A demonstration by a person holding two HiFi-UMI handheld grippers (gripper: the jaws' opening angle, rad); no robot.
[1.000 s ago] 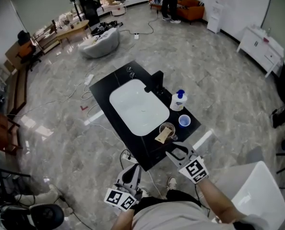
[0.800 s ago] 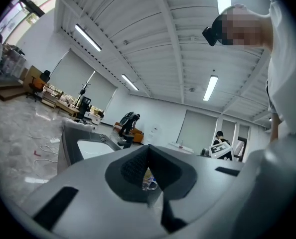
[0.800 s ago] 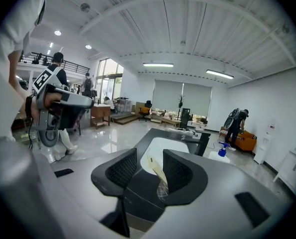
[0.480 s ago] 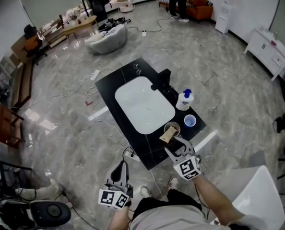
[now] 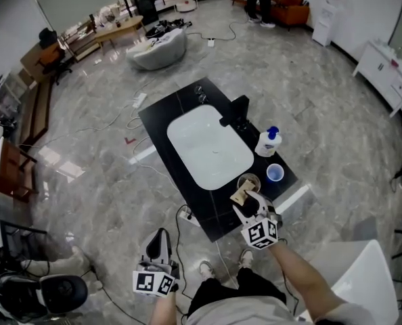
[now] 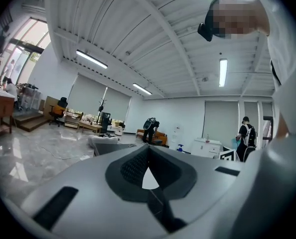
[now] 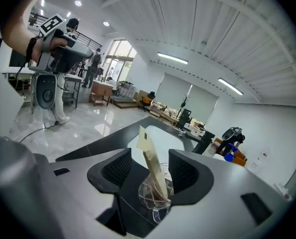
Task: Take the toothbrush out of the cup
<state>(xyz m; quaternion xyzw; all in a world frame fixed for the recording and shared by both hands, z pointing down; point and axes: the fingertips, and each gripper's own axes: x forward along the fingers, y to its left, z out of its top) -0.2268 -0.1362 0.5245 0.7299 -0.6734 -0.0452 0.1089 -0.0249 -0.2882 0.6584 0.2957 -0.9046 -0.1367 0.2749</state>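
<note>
Left claw: closed tight with nothing in it. It is held off the bench, over the floor at about 7 o'clock from the sink. It looks to have no part in this step.
Bench: black, with the white sink set in it and a dark tap at the sink's 1 o'clock.
Cup: clear and upright on the bench, just beside the sink at about 5 o'clock from it.
Toothbrush: in a tan paper sleeve, with its foot down in the cup. In the right gripper view its top leans toward 11 o'clock. It is not out yet.
Right claw: wide, its jaws having just been opening. It is angled down over the cup, and the sleeve stands between the two pads. A gap shows on each side, so nothing is held.
Soap bottle: at the sink's 3 o'clock, untouched.
Blue cup: at the sink's 4 o'clock, near the clear cup but apart from it.
Done: the reach looks made, with the claw lined up round the sleeve.
Left: close on the sleeve above the cup's rim, then lift it clear without tipping the cup.
</note>
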